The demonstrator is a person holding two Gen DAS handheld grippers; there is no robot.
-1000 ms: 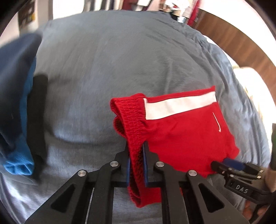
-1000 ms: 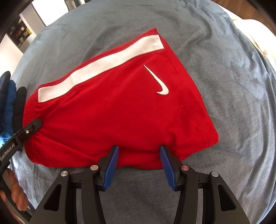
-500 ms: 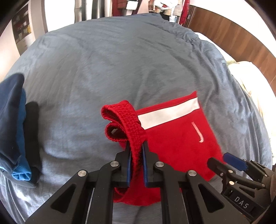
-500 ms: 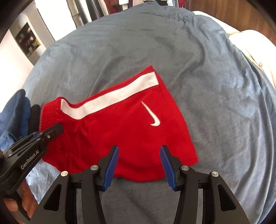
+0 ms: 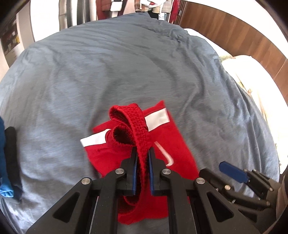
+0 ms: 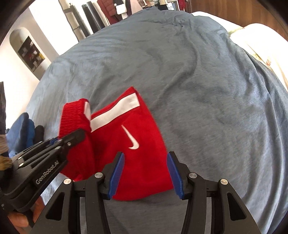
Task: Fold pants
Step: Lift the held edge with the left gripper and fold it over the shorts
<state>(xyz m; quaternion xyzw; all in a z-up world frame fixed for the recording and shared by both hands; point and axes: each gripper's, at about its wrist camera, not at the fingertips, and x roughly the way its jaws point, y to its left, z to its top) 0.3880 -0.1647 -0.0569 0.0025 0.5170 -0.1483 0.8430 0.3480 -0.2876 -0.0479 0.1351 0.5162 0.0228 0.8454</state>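
— Pinching the ribbed waistband (image 5: 136, 126): that's the left gripper (image 5: 142, 162), blue pads (image 5: 134, 172) clamped tight on the elastic. Waistband end is lifted and curled over the rest of the garment.

— And the garment itself?

— Red Nike shorts (image 6: 144, 153), white side stripe (image 6: 115, 111), white swoosh (image 6: 132, 139). They lie on a grey-blue duvet (image 6: 207, 90), near its front edge in both wrist views. Leg end is flat on the cover; waistband end is raised off it in the left gripper's hold.

— Right gripper?

— Right gripper (image 6: 146, 174) has its fingers spread wide, blue pads (image 6: 117, 171) apart, holding nothing. It hovers over the lower hem area of the shorts. Can't tell whether the tips touch the fabric.

— Does either camera see the other tool?

— Both. Left wrist view shows the right gripper (image 5: 232, 171) low at the right, beside the shorts. Right wrist view shows the left gripper (image 6: 72, 137) coming in from the left, tips at the waistband, "GenRobot.AI" lettering on its body, bare skin of the holding hand (image 6: 19, 219) below.

— Surroundings?

— Blue and dark clothing (image 5: 7, 162) piled at the duvet's left edge. Wooden headboard (image 5: 234, 34) at far right, white pillow (image 5: 252, 75) beside it. Hanging clothes (image 6: 122, 9) at the back, blurred.
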